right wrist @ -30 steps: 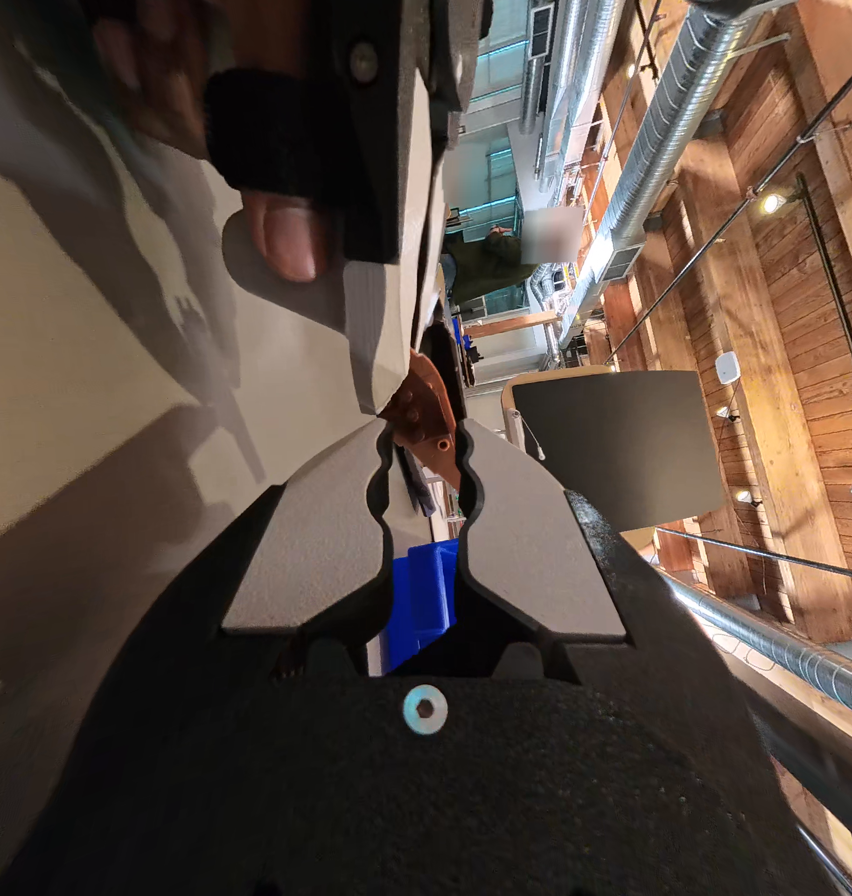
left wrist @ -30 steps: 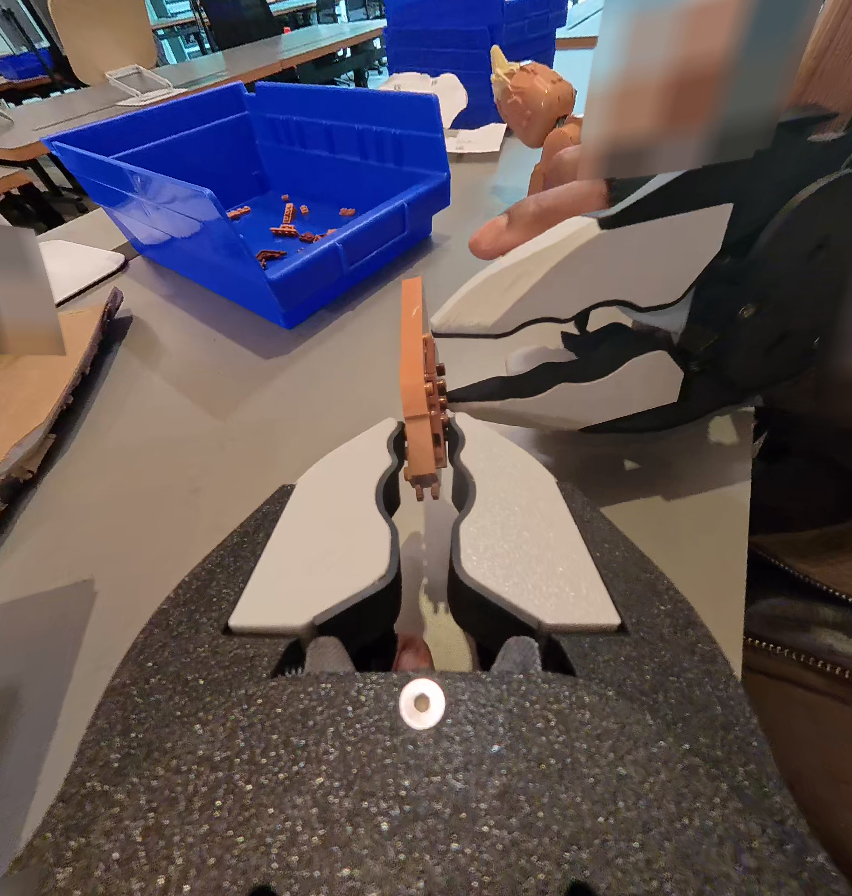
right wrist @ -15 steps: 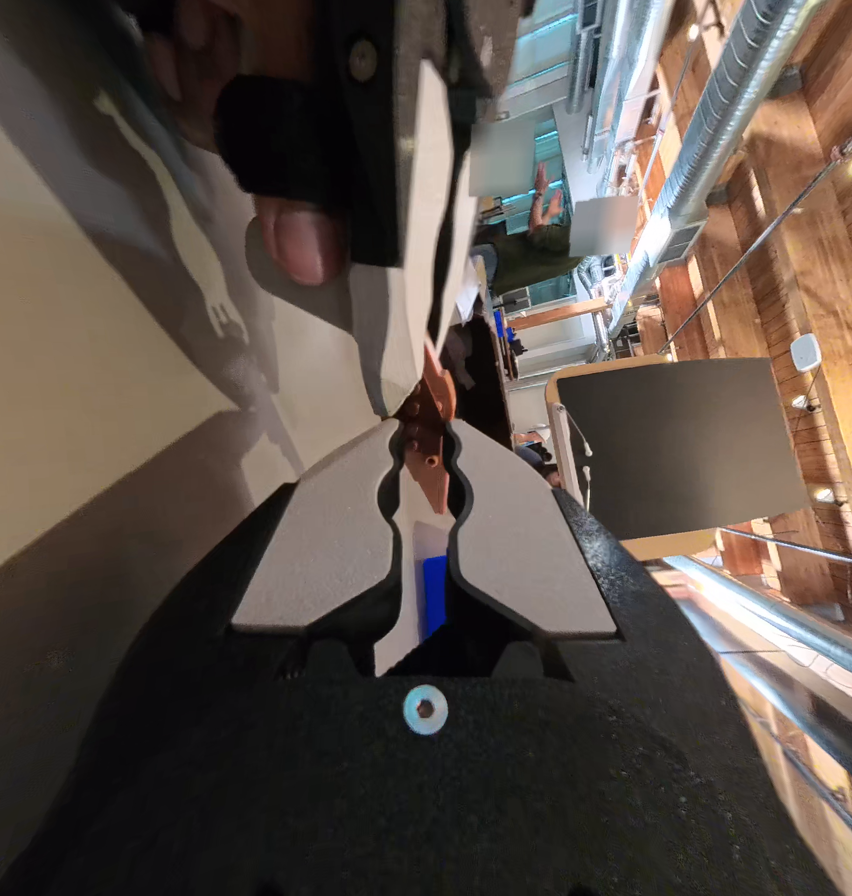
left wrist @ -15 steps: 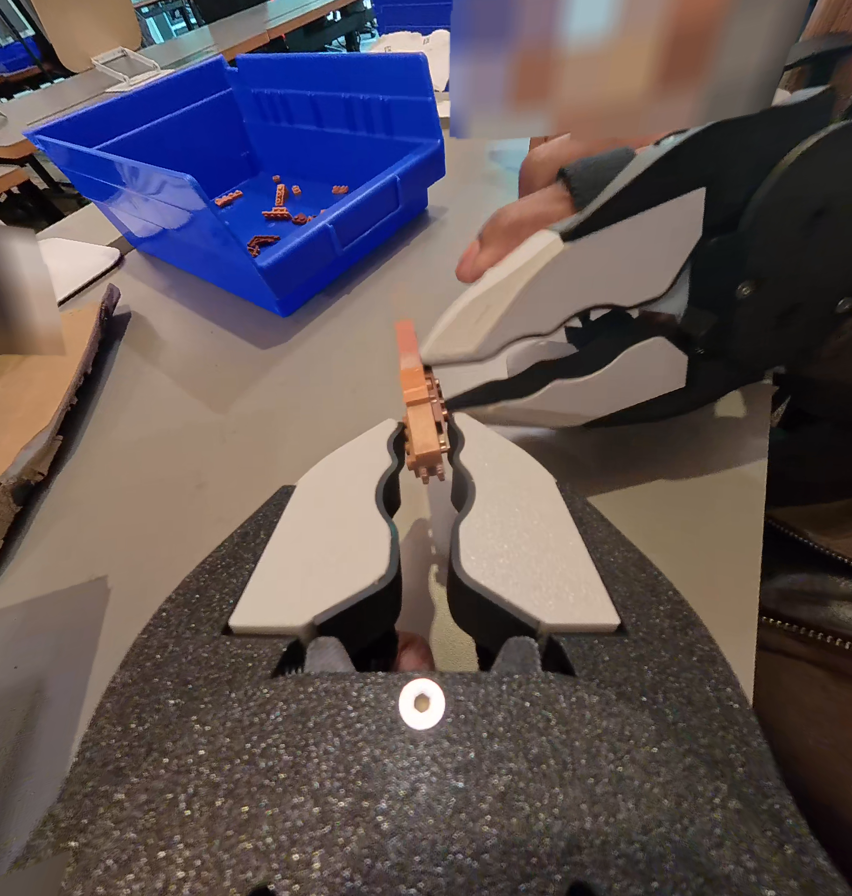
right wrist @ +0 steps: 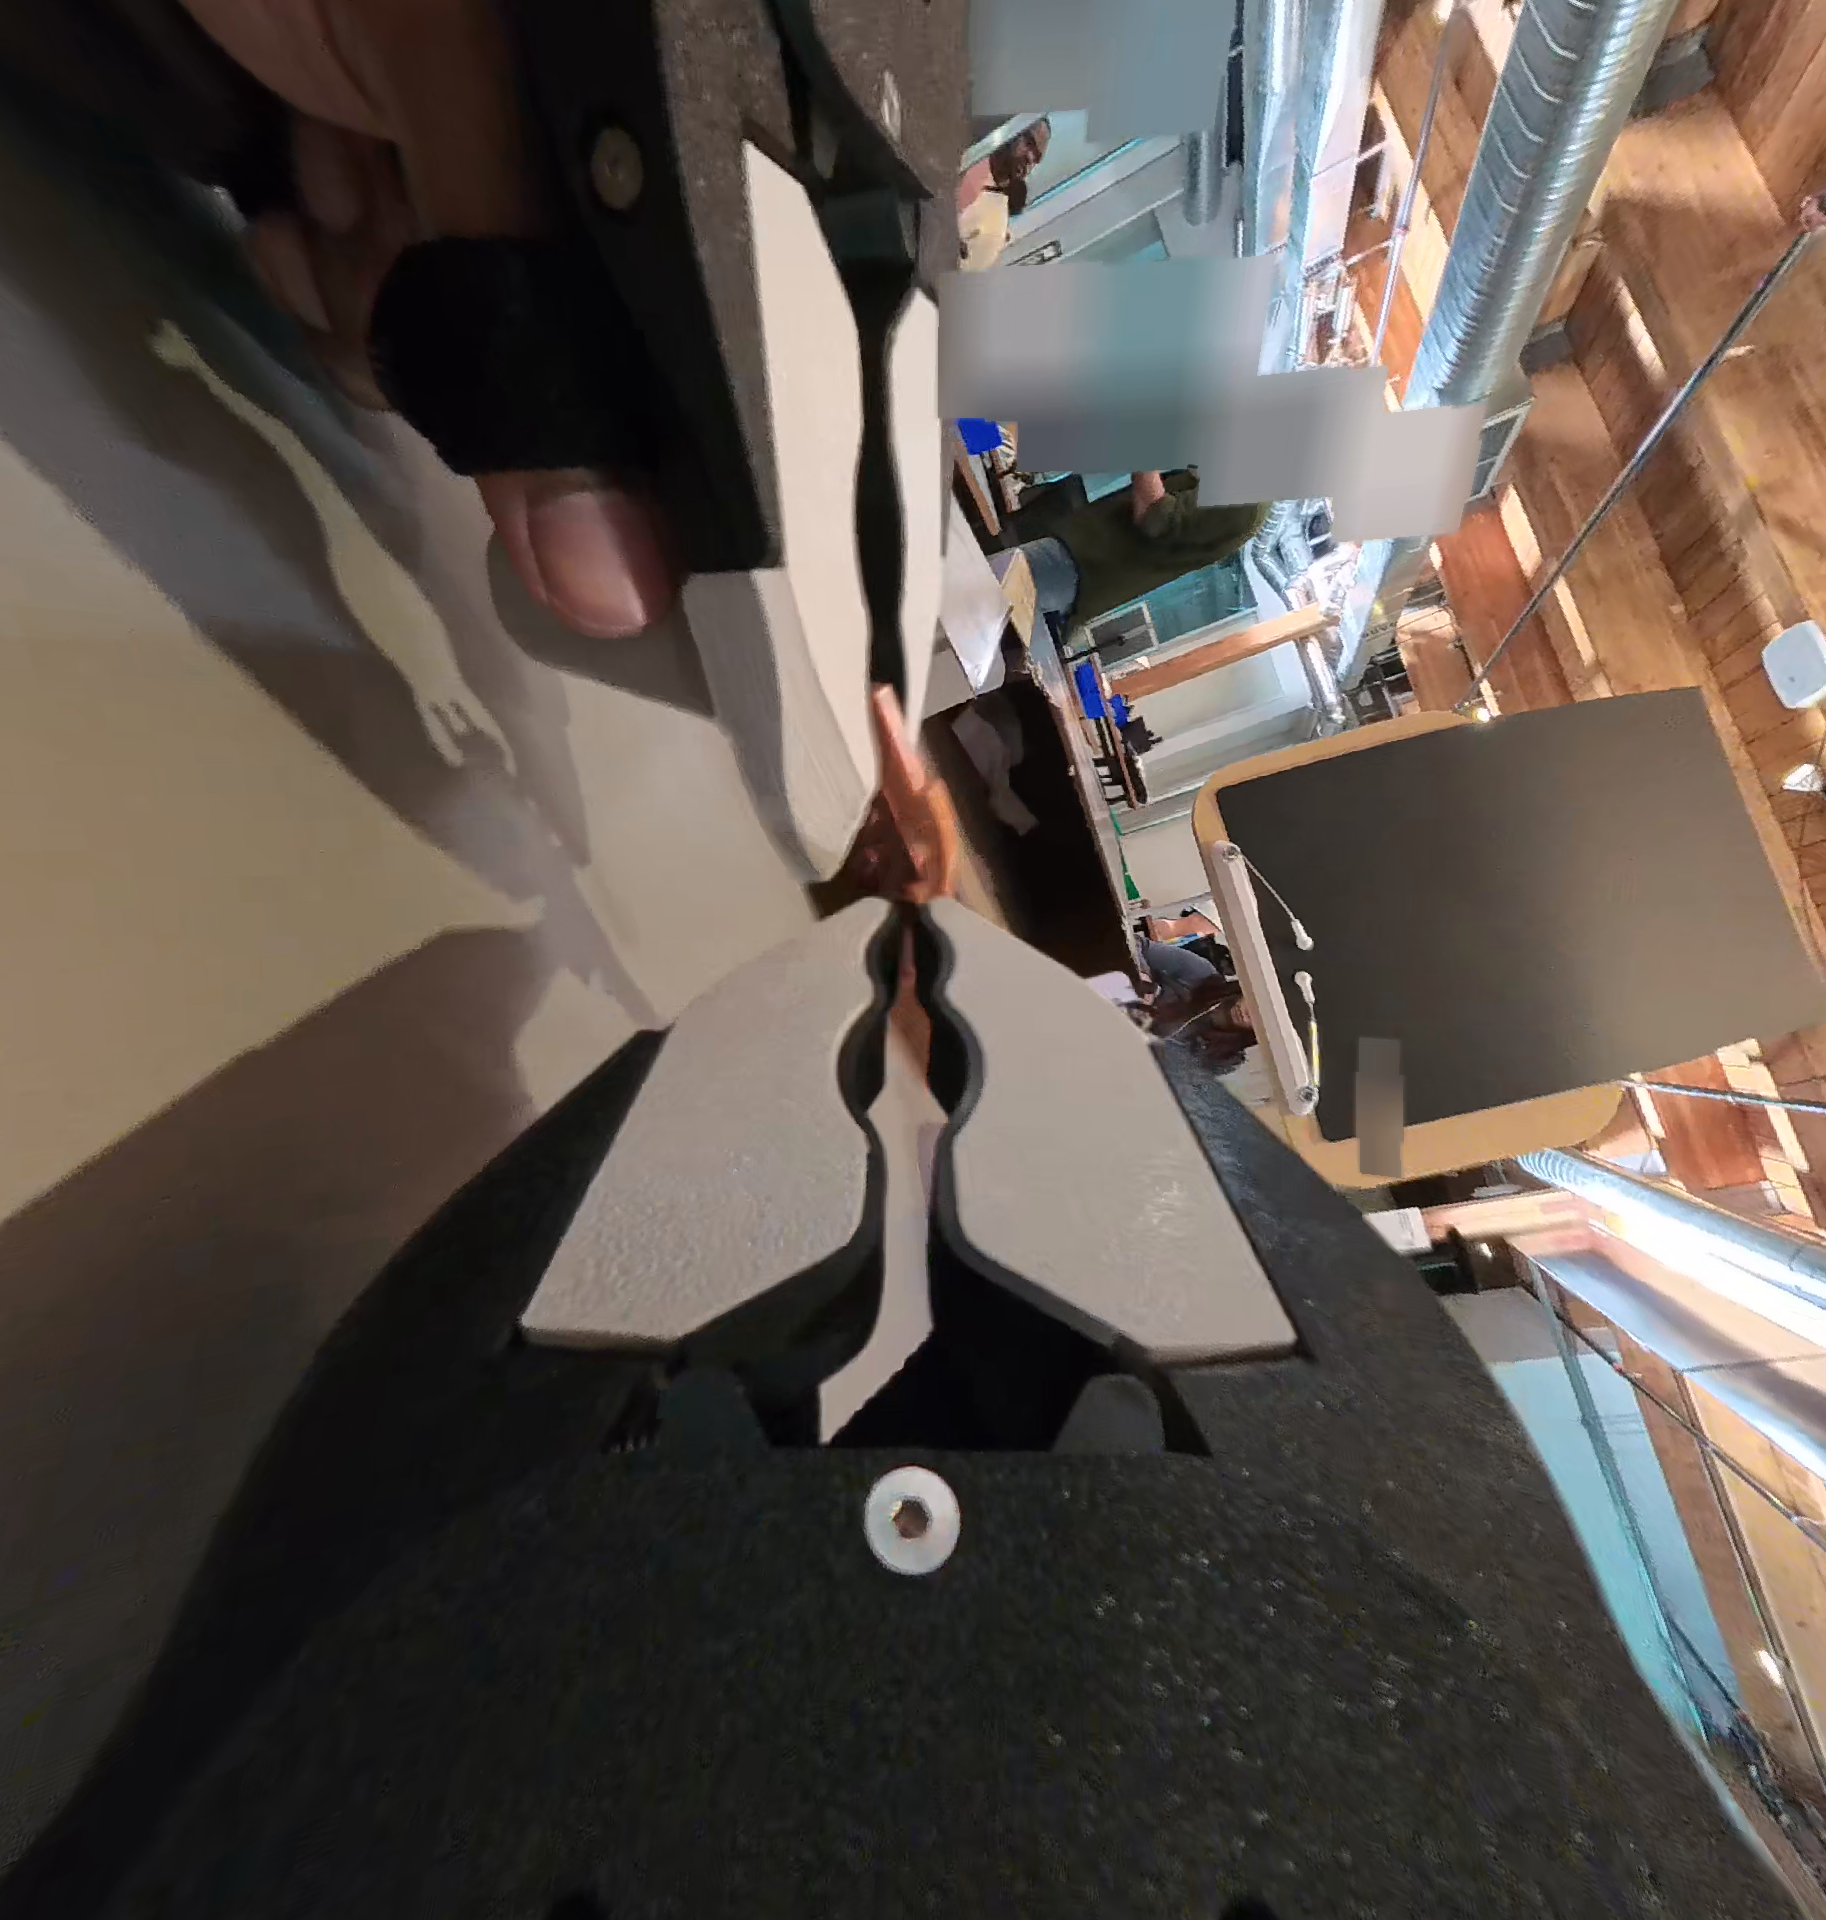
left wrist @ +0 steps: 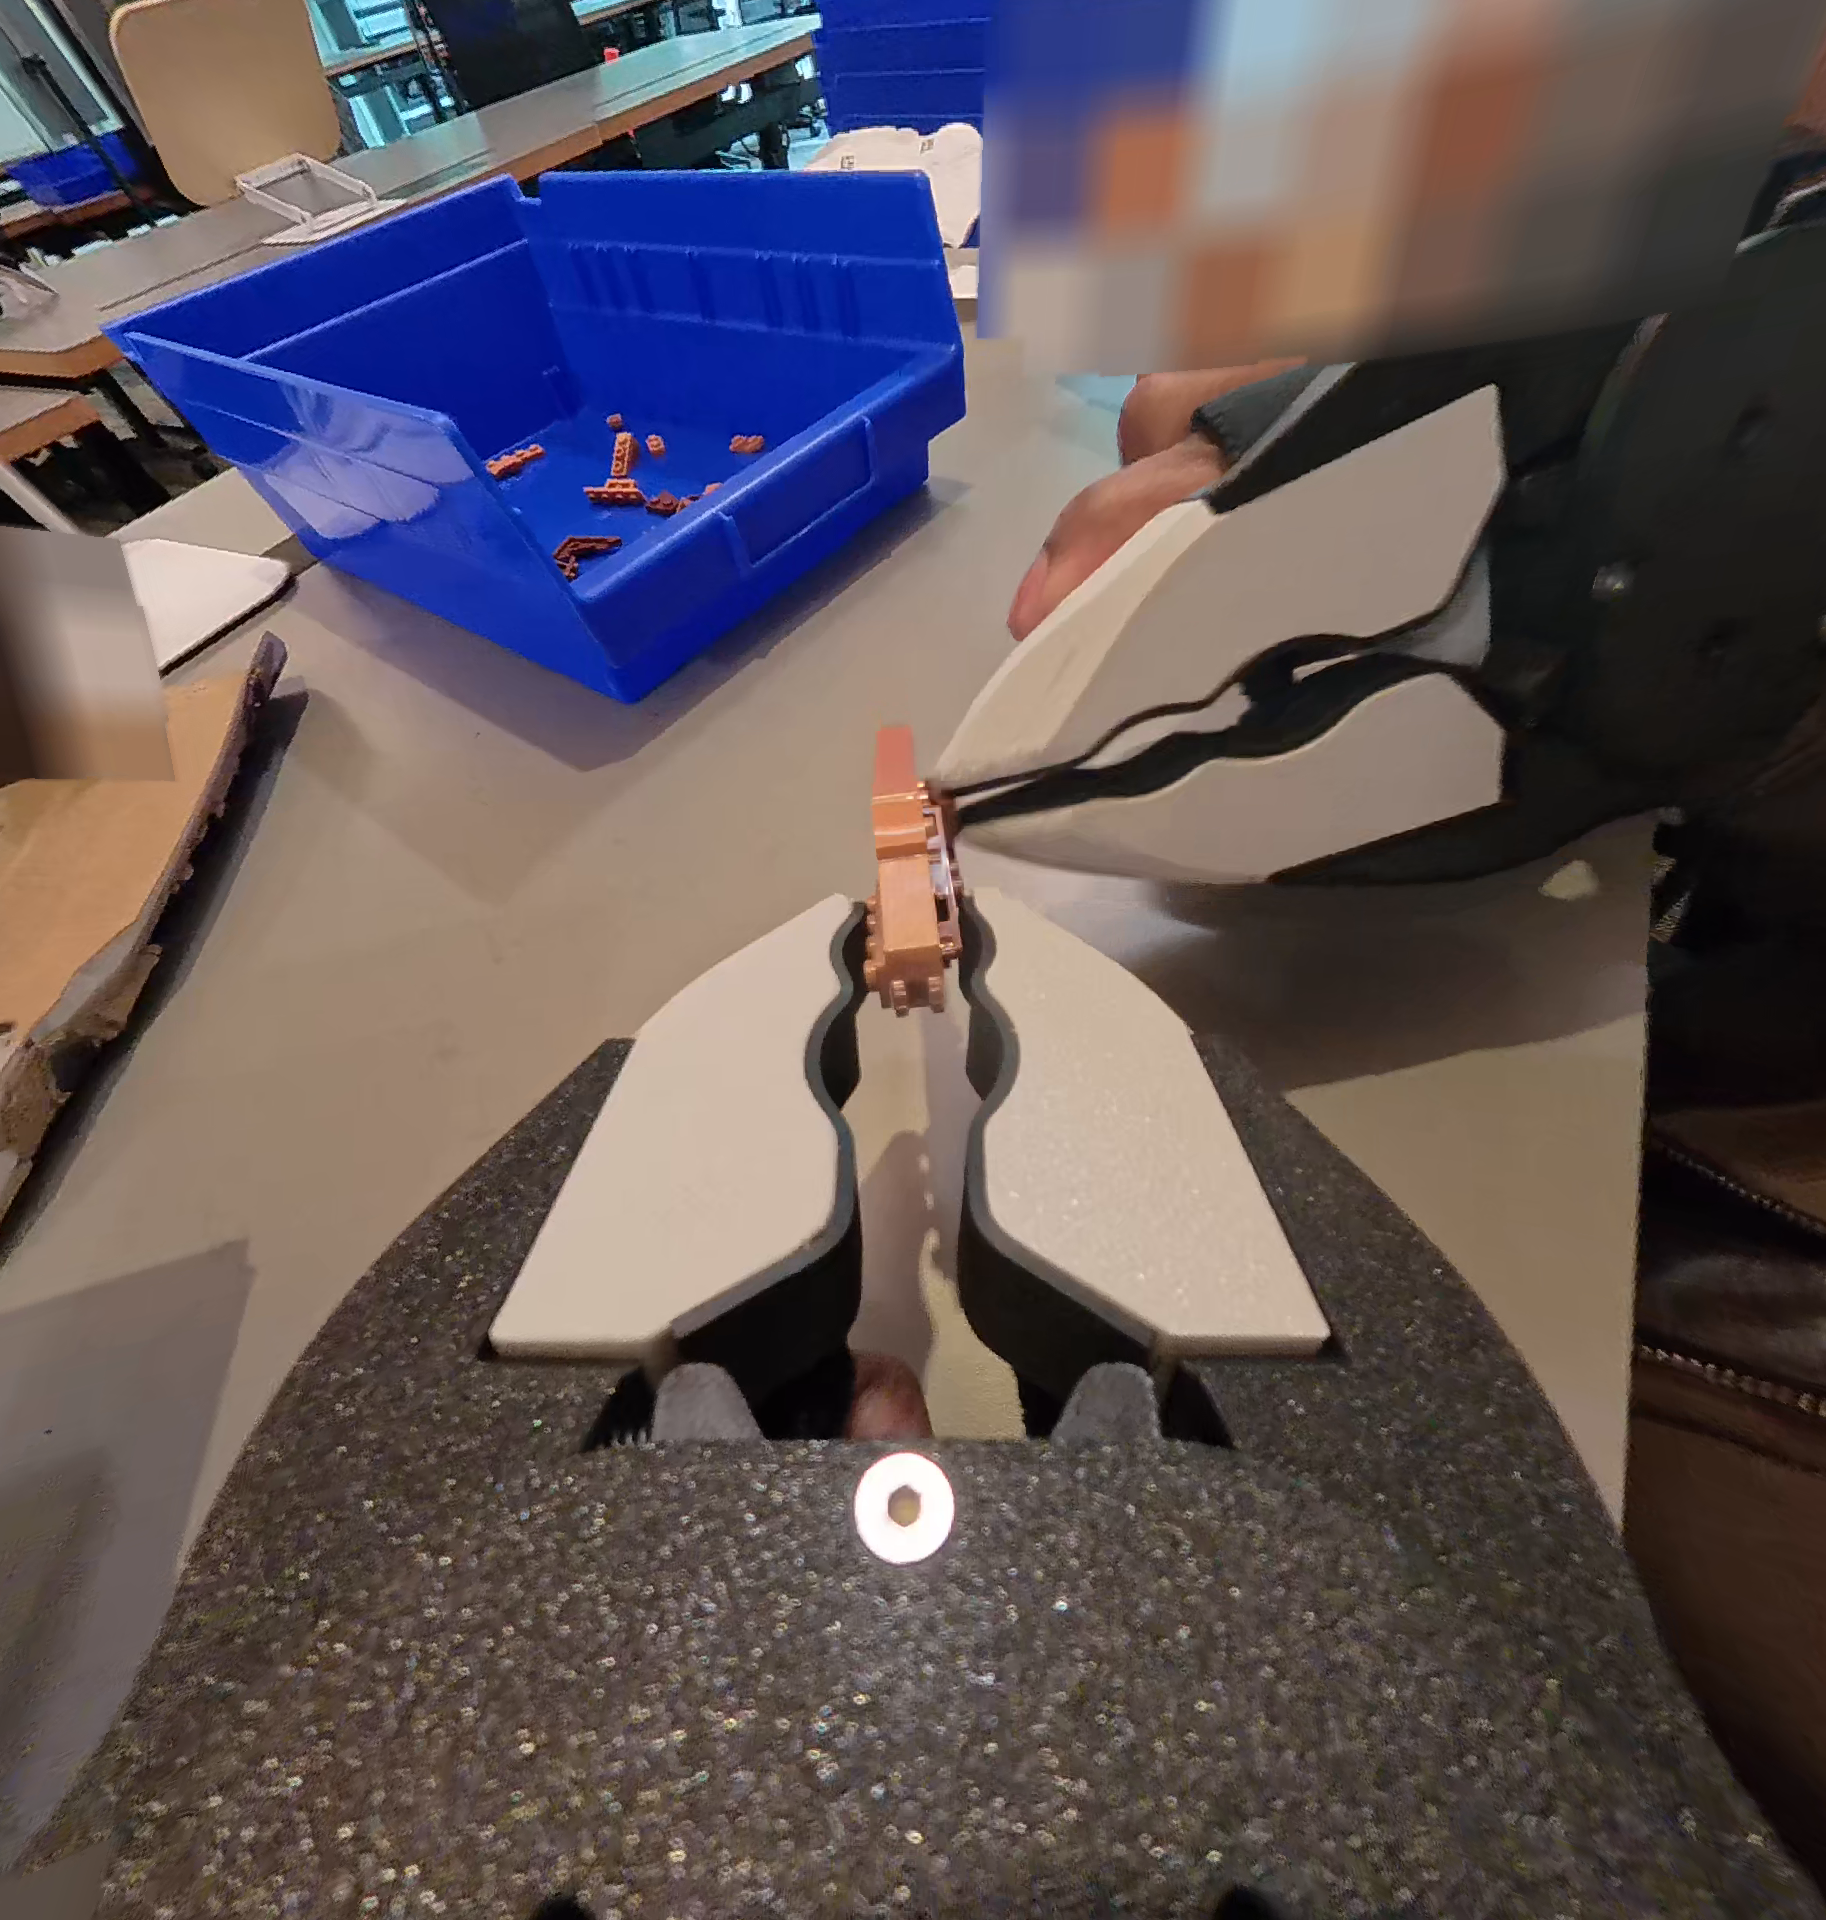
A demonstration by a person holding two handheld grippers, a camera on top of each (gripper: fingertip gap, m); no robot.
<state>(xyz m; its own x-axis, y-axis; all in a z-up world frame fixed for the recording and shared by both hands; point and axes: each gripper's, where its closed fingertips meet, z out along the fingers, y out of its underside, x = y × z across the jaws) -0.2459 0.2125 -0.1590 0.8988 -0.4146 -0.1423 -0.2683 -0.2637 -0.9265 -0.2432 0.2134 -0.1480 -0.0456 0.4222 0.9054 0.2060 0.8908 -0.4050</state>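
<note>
Left wrist view: left gripper (left wrist: 914, 961) at 6 o'clock, jaws pinching the near end of an orange brick piece (left wrist: 904, 883) held above the grey bench (left wrist: 421, 935).
Right gripper: (left wrist: 945, 805) comes in from 3 o'clock, jaws pressed nearly together, tips on a thin edge at the piece's right face — whether they truly grip it, I cannot tell.
Bin: blue bin (left wrist: 784, 301) at 11 o'clock holds loose orange bits; cardboard (left wrist: 67, 831) lies at 9 o'clock.
Risk – slip: so small a bite could let go under a pull.
Risk – twist: a sideways push could turn the piece in the left jaws, or snap bricks apart and drop them.
</note>
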